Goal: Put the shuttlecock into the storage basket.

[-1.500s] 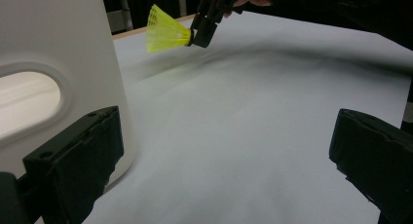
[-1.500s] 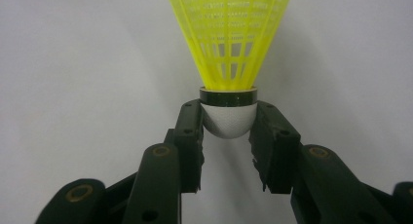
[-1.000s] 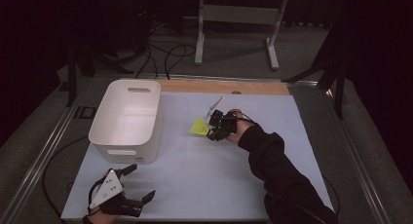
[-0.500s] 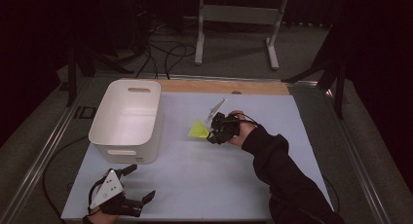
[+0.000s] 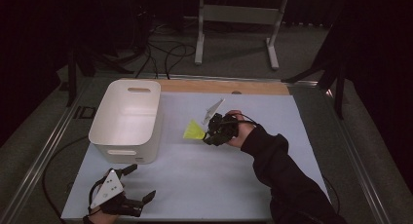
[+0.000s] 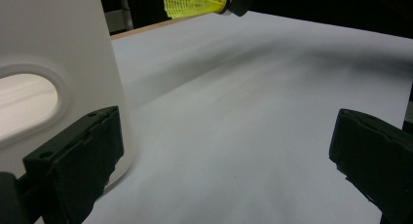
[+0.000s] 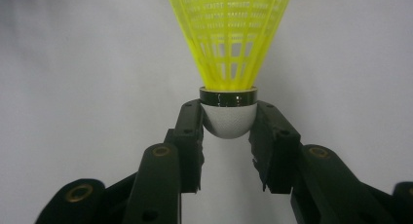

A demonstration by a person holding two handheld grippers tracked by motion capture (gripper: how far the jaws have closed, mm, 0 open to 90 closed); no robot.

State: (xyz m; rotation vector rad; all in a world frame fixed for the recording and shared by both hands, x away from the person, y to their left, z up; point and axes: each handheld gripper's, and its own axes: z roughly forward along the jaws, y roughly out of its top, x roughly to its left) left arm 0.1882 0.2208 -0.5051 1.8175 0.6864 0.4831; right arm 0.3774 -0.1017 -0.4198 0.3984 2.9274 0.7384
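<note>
At the bottom left of the high view, the left gripper [image 5: 135, 196] is seen resting near the front edge of the pale blue-grey table mat [image 5: 195, 185], its jaws spread wide with nothing between them; in the left gripper view the matte black blocky pads [image 6: 80, 156] stand far apart, one just beside the bin's wall.

Farther in, at the middle of the frame, the right gripper [image 5: 209, 132] is closed on the neon-yellow plastic shuttlecock [image 5: 194, 131]. Compared with the frames from a second ago, the shuttlecock has been carried slightly up and away from the mat, its skirt now pointing left toward the bin, while the left gripper has been kept where it was. The pick-up is therefore judged complete, and a carry toward the bin is judged to be under way.

In the right gripper view the shuttlecock's rounded white dimpled cork [image 7: 229, 121] is pinched on both sides, below a dark glossy band; above it the ribbed, perforated mesh skirt flares out.

Left of centre stands the white rounded-corner plastic bin [image 5: 127, 118], smooth and matte, with oval handle cut-outs. It is seen apart from the shuttlecock, and its inside looks bare.
</note>
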